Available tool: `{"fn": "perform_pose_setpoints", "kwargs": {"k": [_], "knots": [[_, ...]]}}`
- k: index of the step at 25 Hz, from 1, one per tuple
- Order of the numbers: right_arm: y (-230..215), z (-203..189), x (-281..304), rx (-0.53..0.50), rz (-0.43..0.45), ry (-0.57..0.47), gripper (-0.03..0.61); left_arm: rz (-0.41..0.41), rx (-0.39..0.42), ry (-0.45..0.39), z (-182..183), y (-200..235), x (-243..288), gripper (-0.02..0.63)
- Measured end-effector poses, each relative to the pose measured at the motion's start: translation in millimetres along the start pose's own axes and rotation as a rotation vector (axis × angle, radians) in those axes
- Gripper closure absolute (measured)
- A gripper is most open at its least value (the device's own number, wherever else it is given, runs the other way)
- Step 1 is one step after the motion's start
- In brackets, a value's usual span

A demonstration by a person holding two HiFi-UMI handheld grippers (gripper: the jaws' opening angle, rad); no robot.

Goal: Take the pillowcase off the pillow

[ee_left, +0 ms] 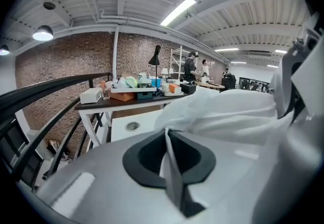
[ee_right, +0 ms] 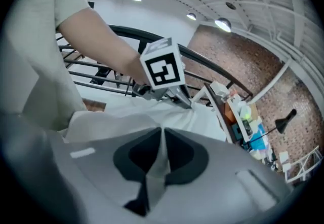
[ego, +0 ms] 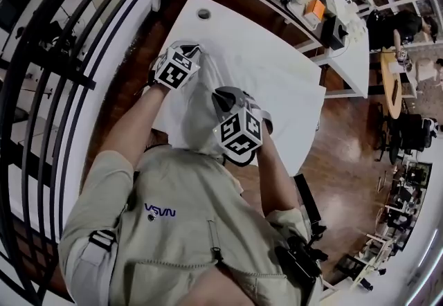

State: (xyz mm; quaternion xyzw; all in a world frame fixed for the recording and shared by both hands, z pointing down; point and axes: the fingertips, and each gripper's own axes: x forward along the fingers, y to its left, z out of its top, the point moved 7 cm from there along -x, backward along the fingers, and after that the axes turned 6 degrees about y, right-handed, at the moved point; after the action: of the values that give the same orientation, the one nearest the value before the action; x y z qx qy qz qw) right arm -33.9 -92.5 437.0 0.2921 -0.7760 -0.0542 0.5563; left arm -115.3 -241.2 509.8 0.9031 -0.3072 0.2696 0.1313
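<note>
Pillowcase (ego: 263, 83) fabric sits pinched in left hand-held gripper (ee_left: 167, 142) and right hand-held gripper (ee_right: 161, 142); its contents cannot be made out.

pillowcase (ego: 277, 90) on table (ego: 232, 17), left hand-held gripper (ego: 194, 50) at its far end, right hand-held gripper (ego: 225, 98) nearer the person (ego: 187, 228)

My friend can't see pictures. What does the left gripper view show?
The left gripper has its jaws pinched shut on a fold of the white pillowcase, which bunches up just beyond them. Behind stand a white table, a cluttered desk and a brick wall.
</note>
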Motion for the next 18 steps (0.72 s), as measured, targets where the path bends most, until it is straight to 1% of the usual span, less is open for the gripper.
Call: {"fn": "perform_pose_setpoints", "kwargs": {"k": [2, 4, 5, 7, 8, 10, 11, 14, 15, 18], "knots": [[5.3, -1.2, -8.0, -0.017, 0.014, -0.019, 0.560, 0.007, 0.002, 0.014, 5.0, 5.4, 5.7, 0.603], [9.3, -3.0, -14.5, -0.022, 0.026, -0.028, 0.560, -0.005, 0.001, 0.041, 7.8, 10.8, 17.0, 0.603], [11.9, -2.3, -15.7, -0.019, 0.033, -0.034, 0.561, -0.011, -0.009, 0.077, 3.0, 16.1, 22.9, 0.603], [20.2, 3.2, -11.1, -0.010, 0.066, -0.056, 0.561, -0.015, -0.050, 0.166, -17.9, 30.9, 26.9, 0.603], [25.2, 5.3, -6.8, -0.005, 0.092, -0.069, 0.561, -0.040, -0.072, 0.173, -23.4, 32.7, 25.2, 0.601], [31.0, 2.4, -0.5, 0.015, 0.140, -0.090, 0.561, -0.105, -0.104, 0.122, -22.7, 23.2, 21.0, 0.601], [30.4, -1.8, 0.6, 0.036, 0.155, -0.099, 0.561, -0.120, -0.117, 0.097, -23.0, 17.2, 20.5, 0.601], [21.3, -11.4, 2.8, 0.116, 0.168, -0.120, 0.559, -0.117, -0.151, 0.059, -30.7, 8.8, 16.6, 0.598], [19.3, -12.2, 4.6, 0.132, 0.168, -0.121, 0.558, -0.118, -0.162, 0.056, -37.5, 8.1, 13.2, 0.588], [16.2, -12.4, 9.4, 0.147, 0.173, -0.117, 0.557, -0.104, -0.233, 0.041, -61.2, 8.2, -9.5, 0.502]]}}
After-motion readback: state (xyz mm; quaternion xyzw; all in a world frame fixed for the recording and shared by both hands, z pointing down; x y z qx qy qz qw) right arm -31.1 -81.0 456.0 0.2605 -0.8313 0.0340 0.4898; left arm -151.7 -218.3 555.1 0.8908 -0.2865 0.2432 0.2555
